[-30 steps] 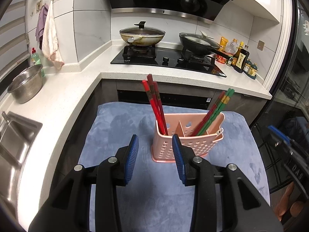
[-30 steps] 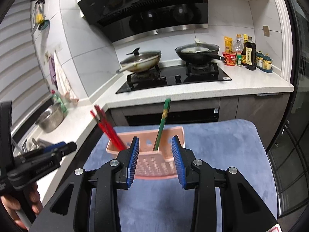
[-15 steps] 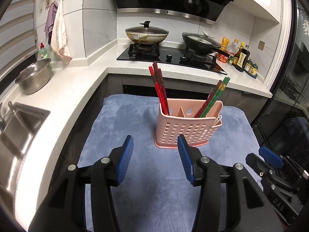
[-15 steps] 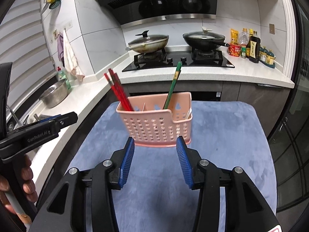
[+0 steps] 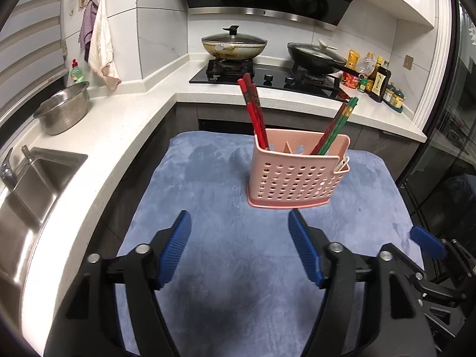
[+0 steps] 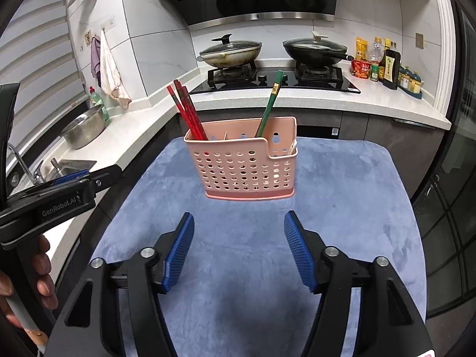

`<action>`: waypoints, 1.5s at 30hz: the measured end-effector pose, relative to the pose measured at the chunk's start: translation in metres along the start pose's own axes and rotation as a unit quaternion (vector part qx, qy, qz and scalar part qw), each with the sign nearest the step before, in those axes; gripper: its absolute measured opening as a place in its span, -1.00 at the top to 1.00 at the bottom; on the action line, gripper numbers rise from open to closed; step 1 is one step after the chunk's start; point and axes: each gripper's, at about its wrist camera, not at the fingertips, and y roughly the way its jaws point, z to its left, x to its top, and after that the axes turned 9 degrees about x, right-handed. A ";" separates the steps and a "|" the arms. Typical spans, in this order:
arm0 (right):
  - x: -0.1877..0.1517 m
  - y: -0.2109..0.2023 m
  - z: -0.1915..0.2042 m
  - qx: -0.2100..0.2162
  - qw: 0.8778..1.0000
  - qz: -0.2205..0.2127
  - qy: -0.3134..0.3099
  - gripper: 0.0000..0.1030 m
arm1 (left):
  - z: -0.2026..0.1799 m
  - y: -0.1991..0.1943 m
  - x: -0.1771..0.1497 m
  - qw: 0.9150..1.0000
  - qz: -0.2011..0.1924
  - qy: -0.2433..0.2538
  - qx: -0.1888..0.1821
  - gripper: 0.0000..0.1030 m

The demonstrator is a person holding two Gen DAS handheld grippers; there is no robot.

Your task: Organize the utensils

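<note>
We work over the blue mat (image 5: 208,238), where the pink caddy (image 5: 297,175) stands upright. Red chopsticks (image 5: 254,110) fill the caddy's left end; green ones (image 6: 269,110) lean at its right. The left gripper (image 5: 239,248) and right gripper (image 6: 238,245) hover short of the caddy, jaws opening, nothing between them. The sorting looks done, so we should back off without clipping it. A second ago both grippers were narrower and nearer the caddy.

Left claw (image 5: 239,248) opening, empty, over blue mat (image 5: 208,184); pink holder (image 5: 297,175) w/ chopsticks ahead.
</note>
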 end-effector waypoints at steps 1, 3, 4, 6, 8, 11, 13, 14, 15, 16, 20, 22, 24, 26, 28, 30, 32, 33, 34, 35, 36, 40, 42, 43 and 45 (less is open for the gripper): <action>-0.001 -0.001 0.000 -0.002 1.000 0.000 -0.002 -0.31 | 0.000 0.000 -0.002 1.000 -0.001 0.000 0.003 -0.34; -0.003 -0.002 0.001 -0.004 1.000 0.001 -0.006 -0.34 | 0.001 0.000 -0.005 1.000 0.000 0.000 0.006 -0.41; -0.004 -0.003 0.001 -0.007 1.000 0.002 -0.006 -0.35 | 0.001 -0.001 -0.006 1.000 0.000 -0.001 0.008 -0.46; -0.005 -0.005 0.002 -0.013 1.000 0.001 -0.006 -0.40 | 0.002 -0.001 -0.009 1.000 -0.001 0.001 0.011 -0.53; -0.006 -0.006 0.001 -0.017 1.000 0.000 -0.005 -0.43 | 0.001 -0.002 -0.011 1.000 -0.002 0.003 0.014 -0.59; -0.007 -0.007 0.000 -0.025 1.000 -0.002 -0.006 -0.44 | 0.000 -0.002 -0.014 1.000 -0.001 0.005 0.018 -0.66; -0.008 -0.008 0.000 -0.029 1.000 -0.002 -0.005 -0.45 | 0.001 -0.003 -0.016 1.000 0.000 0.004 0.019 -0.68; -0.009 -0.007 0.000 -0.032 0.999 -0.001 -0.005 -0.49 | 0.001 -0.002 -0.017 1.000 0.002 0.005 0.020 -0.69; -0.010 -0.007 0.000 -0.036 0.999 -0.001 -0.005 -0.50 | 0.001 -0.002 -0.018 1.000 0.003 0.005 0.020 -0.70; -0.010 -0.007 0.000 -0.037 0.999 -0.002 -0.006 -0.50 | 0.000 -0.001 -0.019 1.000 0.004 0.006 0.020 -0.70; -0.011 -0.008 -0.002 -0.043 0.999 -0.004 -0.004 -0.67 | 0.000 -0.001 -0.022 1.000 0.004 0.009 0.025 -0.74; -0.012 -0.007 -0.003 -0.045 0.999 -0.004 -0.001 -0.67 | -0.001 -0.001 -0.023 1.000 0.004 0.012 0.026 -0.75; -0.013 -0.006 -0.003 -0.049 0.999 -0.004 -0.002 -0.67 | -0.002 -0.001 -0.024 1.000 0.005 0.013 0.027 -0.76; -0.014 -0.006 -0.004 -0.053 0.999 -0.003 -0.003 -0.68 | -0.002 0.000 -0.024 1.000 0.007 0.011 0.028 -0.76; -0.014 -0.006 -0.004 -0.056 0.998 -0.004 -0.002 -0.68 | -0.001 0.001 -0.024 0.999 0.008 0.010 0.030 -0.78; -0.014 -0.006 -0.006 -0.056 0.998 -0.005 -0.001 -0.69 | -0.001 0.002 -0.025 0.999 0.010 0.009 0.032 -0.80; -0.014 -0.005 -0.007 -0.057 0.998 0.002 -0.001 -0.69 | 0.000 0.004 -0.025 0.999 0.012 0.008 0.034 -0.80; -0.014 -0.005 -0.007 -0.057 0.998 0.002 0.000 -0.69 | 0.000 0.004 -0.026 0.999 0.012 0.008 0.035 -0.80; -0.014 -0.005 -0.008 -0.059 0.998 0.001 0.000 -0.74 | 0.000 0.005 -0.026 0.999 0.012 0.008 0.036 -0.80; -0.015 -0.006 -0.008 -0.061 0.998 0.002 0.000 -0.87 | -0.001 0.004 -0.026 0.999 0.012 0.008 0.037 -0.80; -0.015 -0.005 -0.009 -0.061 0.998 0.002 0.000 -0.87 | -0.001 0.005 -0.026 0.999 0.012 0.009 0.038 -0.80; -0.014 -0.005 -0.009 -0.062 0.998 0.004 -0.002 -0.87 | 0.000 0.006 -0.026 0.999 0.012 0.010 0.039 -0.81; -0.014 -0.005 -0.010 -0.061 0.998 0.004 0.000 -0.87 | 0.000 0.006 -0.026 0.999 0.012 0.010 0.040 -0.81; -0.013 -0.005 -0.010 -0.062 0.998 0.004 0.000 -0.87 | 0.000 0.006 -0.026 0.999 0.011 0.011 0.042 -0.81; -0.013 -0.004 -0.011 -0.062 0.998 0.006 0.001 -0.87 | 0.002 0.008 -0.026 0.999 0.012 0.011 0.045 -0.81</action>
